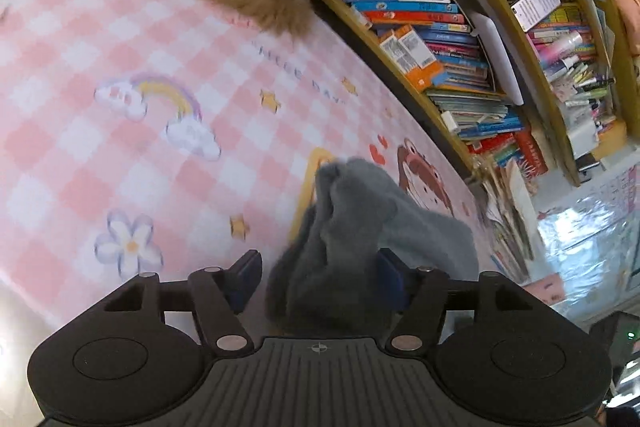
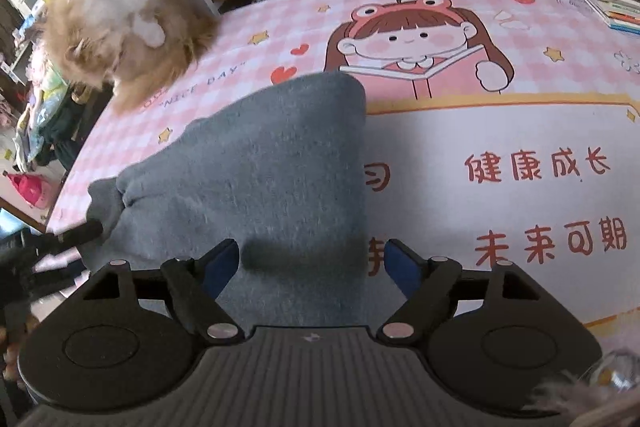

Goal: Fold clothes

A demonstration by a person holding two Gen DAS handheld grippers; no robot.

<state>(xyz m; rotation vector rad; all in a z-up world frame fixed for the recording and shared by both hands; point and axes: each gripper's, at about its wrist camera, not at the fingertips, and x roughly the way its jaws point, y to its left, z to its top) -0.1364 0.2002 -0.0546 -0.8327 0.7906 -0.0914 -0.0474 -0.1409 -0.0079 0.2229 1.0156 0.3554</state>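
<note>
Grey knit garment (image 2: pixel 256 163) lies on the pink gingham table mat (image 2: pixel 500 131), directly ahead of and beneath the right claw (image 2: pixel 308 263), whose blue-padded jaws stand spread above the cloth, gripping nothing. One bunched corner rises between the jaws of the left claw (image 1: pixel 316 275); these look parted, though motion blur may hide contact on the right pad. Fabric appears soft, fleecy, light and limp; it will sag and crease freely. Best hold, in my judgement, is a corner or hem edge. Fluffy tan cat (image 2: pixel 124 31) sits well ahead and left of the right claw.
</note>
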